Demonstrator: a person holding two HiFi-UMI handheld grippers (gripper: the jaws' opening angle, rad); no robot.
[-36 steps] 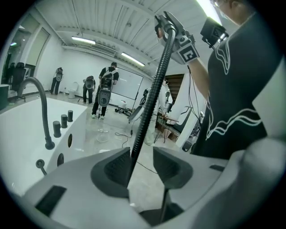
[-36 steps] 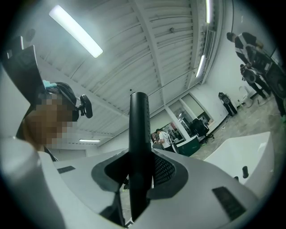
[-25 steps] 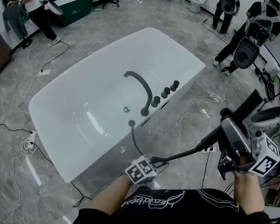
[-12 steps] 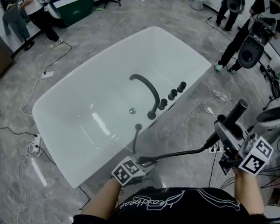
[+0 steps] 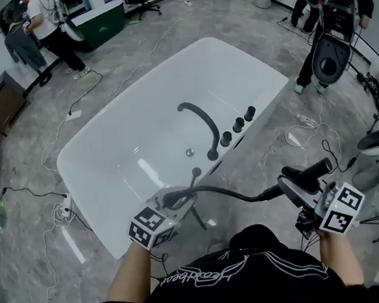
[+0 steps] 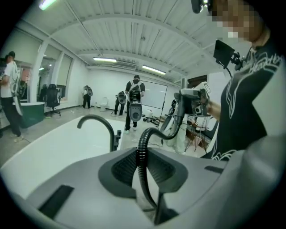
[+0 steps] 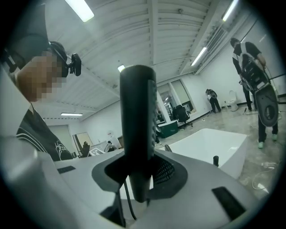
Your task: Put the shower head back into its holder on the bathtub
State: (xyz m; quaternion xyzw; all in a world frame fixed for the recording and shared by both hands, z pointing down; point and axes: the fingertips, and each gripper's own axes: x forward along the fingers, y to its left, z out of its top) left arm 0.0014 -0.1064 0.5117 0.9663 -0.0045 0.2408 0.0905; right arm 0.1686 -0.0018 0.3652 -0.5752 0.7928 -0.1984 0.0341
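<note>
Shower head (image 7: pixel 137 112) is standing clamped between the right gripper's (image 7: pixel 140 176) just-tightening fingers; the left gripper (image 6: pixel 144 173) is pinching its hose (image 6: pixel 140 154).

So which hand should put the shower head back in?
Right, probably: the right tool grips the shower head itself, jaws just closing tighter on it. The left tool only pinches the hose.
</note>
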